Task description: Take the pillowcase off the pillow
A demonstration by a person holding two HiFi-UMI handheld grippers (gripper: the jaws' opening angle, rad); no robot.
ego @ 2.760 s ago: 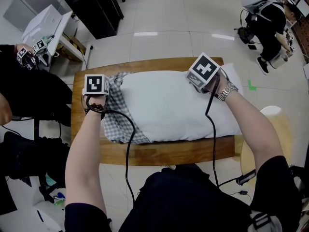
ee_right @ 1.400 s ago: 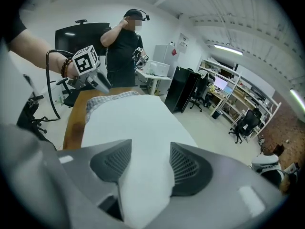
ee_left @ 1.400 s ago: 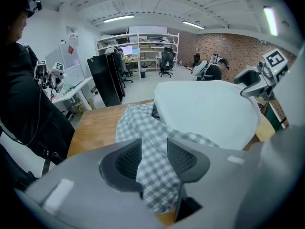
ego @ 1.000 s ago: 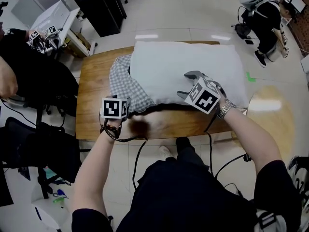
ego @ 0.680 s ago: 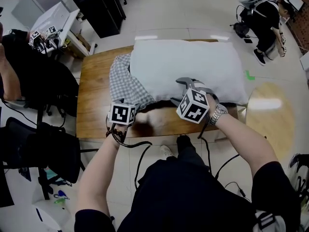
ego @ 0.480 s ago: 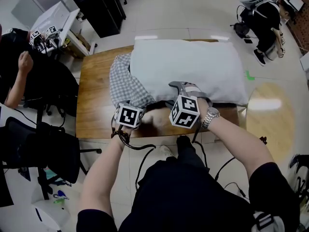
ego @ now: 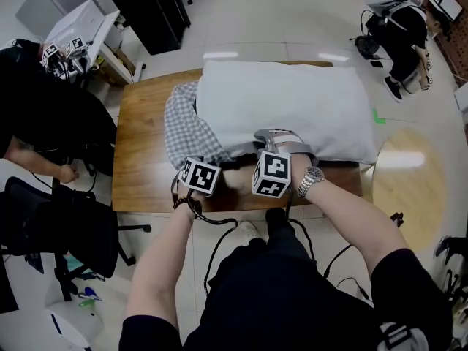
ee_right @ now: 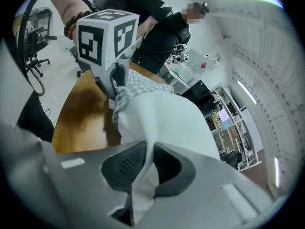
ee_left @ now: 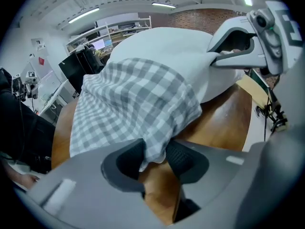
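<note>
Having just closed, the left tongs (ee_left: 155, 159) are pinching the checked pillowcase (ee_left: 133, 99) and the right tongs (ee_right: 148, 163) the white pillow (ee_right: 162, 123); pulling them apart is probably coming next.

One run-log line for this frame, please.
phase: grasping | left gripper: jaws just closed on pillowcase corner | right gripper: jaws just closed on pillow edge | pillowcase: partly on pillow | pillow: on table
</note>
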